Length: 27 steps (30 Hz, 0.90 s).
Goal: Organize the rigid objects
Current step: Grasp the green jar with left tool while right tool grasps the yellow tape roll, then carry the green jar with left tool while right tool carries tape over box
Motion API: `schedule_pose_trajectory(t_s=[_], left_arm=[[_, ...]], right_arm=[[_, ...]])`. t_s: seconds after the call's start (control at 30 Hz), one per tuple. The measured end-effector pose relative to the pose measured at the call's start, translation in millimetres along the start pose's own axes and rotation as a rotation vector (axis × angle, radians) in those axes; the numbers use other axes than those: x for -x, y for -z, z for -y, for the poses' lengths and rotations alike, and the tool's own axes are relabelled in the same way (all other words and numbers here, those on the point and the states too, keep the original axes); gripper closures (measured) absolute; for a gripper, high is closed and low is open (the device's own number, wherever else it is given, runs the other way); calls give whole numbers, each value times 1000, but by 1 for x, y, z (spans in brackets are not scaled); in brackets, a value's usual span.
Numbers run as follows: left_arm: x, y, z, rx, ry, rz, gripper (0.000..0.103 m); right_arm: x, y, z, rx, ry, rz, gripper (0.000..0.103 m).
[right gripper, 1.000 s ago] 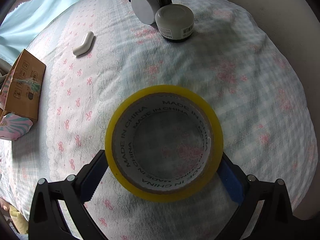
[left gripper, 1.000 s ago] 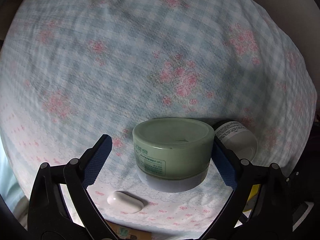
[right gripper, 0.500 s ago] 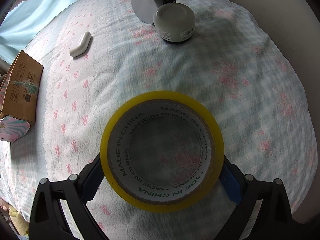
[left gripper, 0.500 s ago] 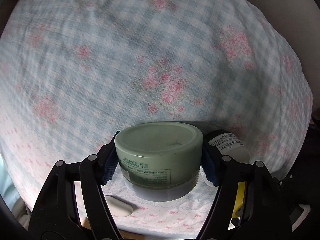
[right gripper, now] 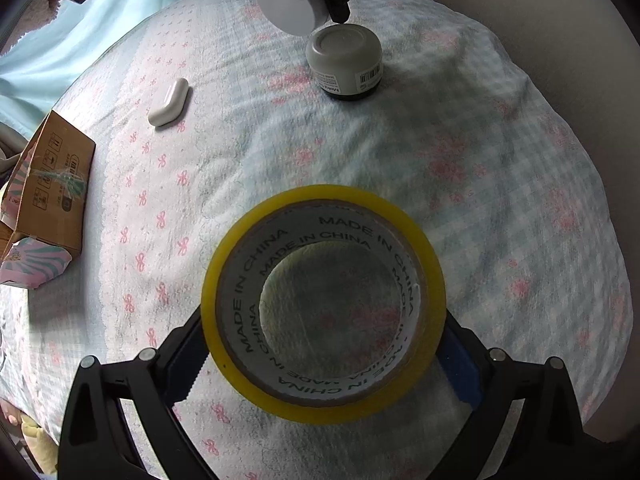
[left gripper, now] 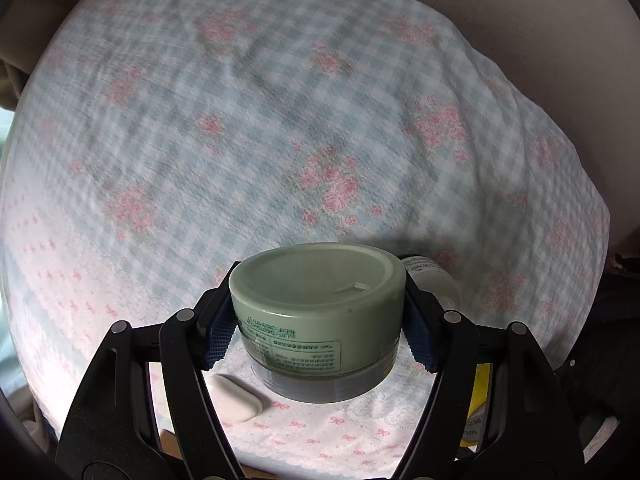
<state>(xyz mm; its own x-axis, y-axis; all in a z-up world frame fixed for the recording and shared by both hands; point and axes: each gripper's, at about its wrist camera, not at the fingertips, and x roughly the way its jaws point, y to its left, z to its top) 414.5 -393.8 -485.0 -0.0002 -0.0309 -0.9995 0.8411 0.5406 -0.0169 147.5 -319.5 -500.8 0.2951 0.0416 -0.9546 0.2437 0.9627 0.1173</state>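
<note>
My left gripper (left gripper: 318, 330) is shut on a pale green cream jar (left gripper: 320, 312) and holds it lifted above the bed. That jar also shows in the right wrist view (right gripper: 292, 4), raised at the far end with its white base facing the camera. My right gripper (right gripper: 324, 344) is shut on a yellow tape roll (right gripper: 324, 300) and holds it above the bedspread. A small grey-white jar (right gripper: 346, 62) with a barcode label stands on the bed just below the lifted jar; it peeks out in the left wrist view (left gripper: 434, 280).
A white oblong case (right gripper: 170, 102) lies on the flowered checked bedspread (right gripper: 500, 200); it also shows in the left wrist view (left gripper: 236, 398). A cardboard box (right gripper: 52, 188) sits at the left edge of the bed. A beige wall runs along the right.
My left gripper closed on the green jar and lifted it off the bed. My right gripper kept hold of the tape roll and raised it slightly.
</note>
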Motion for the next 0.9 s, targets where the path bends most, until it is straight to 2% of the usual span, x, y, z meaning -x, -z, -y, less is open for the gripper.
schedule_pose_trajectory(t_s=[0.23,0.43,0.63,0.9], left_arm=[[74,41,-6,86,0,83,35],[132,109,-22,227,0,168,35],[181,195,-56,409,29,250,35],[231,330,-106,577,19,344,35]], right_arm=[[39,0,2,-3,-11,49,4],[88,-12,-1,13,-25,120,4],[129,-30,-24,73,-34,169,5],[186,-54,-88,100,-69,223,5]])
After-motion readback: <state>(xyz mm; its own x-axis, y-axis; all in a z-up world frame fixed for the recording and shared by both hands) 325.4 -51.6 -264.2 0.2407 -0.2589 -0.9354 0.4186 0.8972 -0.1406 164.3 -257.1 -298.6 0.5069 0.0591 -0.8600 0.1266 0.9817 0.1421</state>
